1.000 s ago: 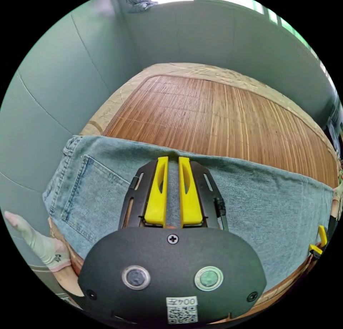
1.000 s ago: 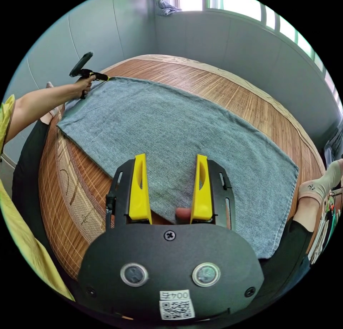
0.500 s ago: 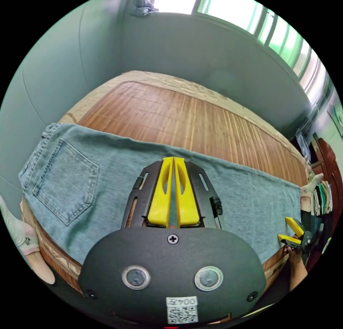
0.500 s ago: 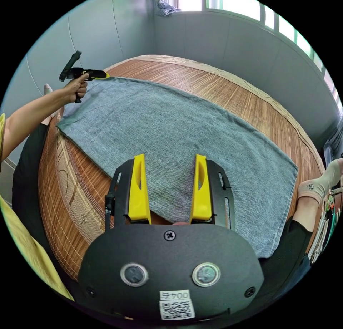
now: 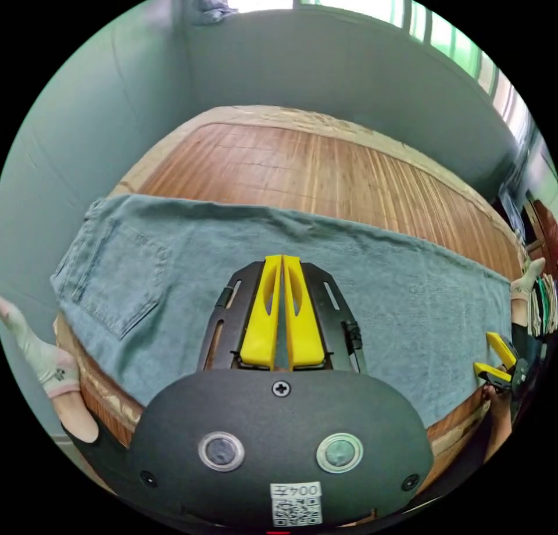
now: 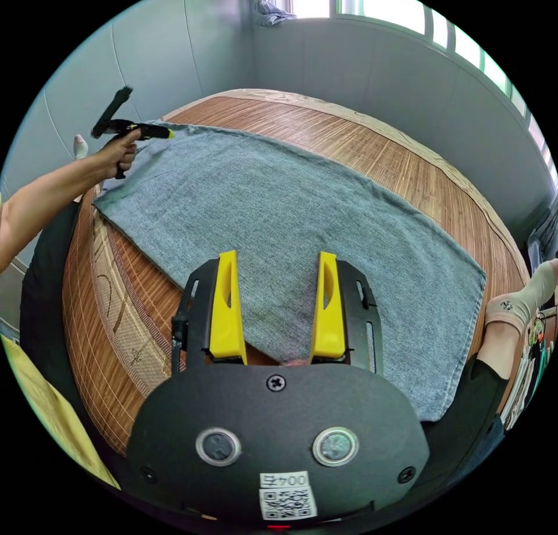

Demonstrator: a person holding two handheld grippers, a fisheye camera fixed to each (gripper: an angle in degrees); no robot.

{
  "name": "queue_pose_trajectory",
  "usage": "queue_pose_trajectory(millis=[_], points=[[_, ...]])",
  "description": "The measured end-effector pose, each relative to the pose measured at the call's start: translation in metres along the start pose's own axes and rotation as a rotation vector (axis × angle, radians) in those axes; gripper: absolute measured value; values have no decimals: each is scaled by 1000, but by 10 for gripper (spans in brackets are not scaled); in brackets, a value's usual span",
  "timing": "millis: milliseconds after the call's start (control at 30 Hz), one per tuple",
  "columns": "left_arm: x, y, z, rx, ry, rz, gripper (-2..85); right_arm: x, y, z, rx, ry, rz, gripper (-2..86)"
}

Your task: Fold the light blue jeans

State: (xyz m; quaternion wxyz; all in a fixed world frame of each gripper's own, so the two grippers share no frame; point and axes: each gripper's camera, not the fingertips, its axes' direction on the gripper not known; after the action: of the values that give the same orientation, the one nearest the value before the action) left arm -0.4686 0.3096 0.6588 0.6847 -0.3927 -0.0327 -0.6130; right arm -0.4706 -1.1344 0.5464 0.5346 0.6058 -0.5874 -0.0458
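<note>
The light blue jeans (image 5: 378, 291) lie flat in a long strip on a bamboo mat (image 5: 319, 168), back pocket (image 5: 125, 279) at the left end. My left gripper (image 5: 282, 260) hovers over the strip, jaws pressed together; I cannot tell whether any cloth is pinched. From the right gripper view it appears as the left gripper (image 6: 168, 132), held by a hand at the far waist end of the jeans (image 6: 290, 209). My right gripper (image 6: 278, 256) is open over the near edge of the jeans, towards the hem. The right gripper (image 5: 494, 355) also stands by the hem end.
The mat (image 6: 372, 145) covers a bed set against grey-green walls below windows. Socked feet (image 5: 40, 355) (image 6: 520, 305) hang off the near side at both ends. A person's bare arm (image 6: 52, 192) reaches along the left. Stacked items (image 5: 543, 308) sit at the far right.
My left jaws, slightly apart a second ago at the far edge of the jeans, are now together. The left hand has drifted slightly. The right gripper has stayed put, open.
</note>
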Motion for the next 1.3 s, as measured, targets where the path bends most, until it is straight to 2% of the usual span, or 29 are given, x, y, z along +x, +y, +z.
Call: queue_pose_trajectory(millis=[200, 233, 300, 433, 567, 733, 867, 1000, 1067, 1133, 1300], points=[[-108, 79, -46, 25, -223, -158, 3, 2, -1, 2, -1, -12, 1, 186], [-129, 92, -40, -18, -220, -200, 4, 3, -1, 2, -1, -14, 2, 186], [-153, 112, -39, 42, -115, -223, 6, 3, -1, 3, 0, -13, 2, 186], [-189, 112, -39, 30, 28, -287, 8, 3, -1, 4, -1, -11, 2, 187], [-183, 122, -68, 24, 15, -271, 15, 5, -1, 4, 2, -19, 3, 186], [-142, 164, -99, 40, 106, -168, 59, 5, -1, 5, 1, -16, 1, 186], [-139, 181, -105, 14, 10, -117, 79, 7, -1, 5, 2, -13, 2, 184], [-195, 169, -124, 65, 12, -335, 99, 7, -1, 5, 0, -9, 0, 184], [-249, 169, -121, 82, 131, -542, 109, 7, -1, 5, 0, -9, -1, 183], [-278, 168, -116, 79, 149, -635, 115, 7, -1, 4, 0, -9, -1, 185], [-312, 156, -118, 65, 46, -688, 121, 8, 0, 4, 0, -6, -2, 185]])
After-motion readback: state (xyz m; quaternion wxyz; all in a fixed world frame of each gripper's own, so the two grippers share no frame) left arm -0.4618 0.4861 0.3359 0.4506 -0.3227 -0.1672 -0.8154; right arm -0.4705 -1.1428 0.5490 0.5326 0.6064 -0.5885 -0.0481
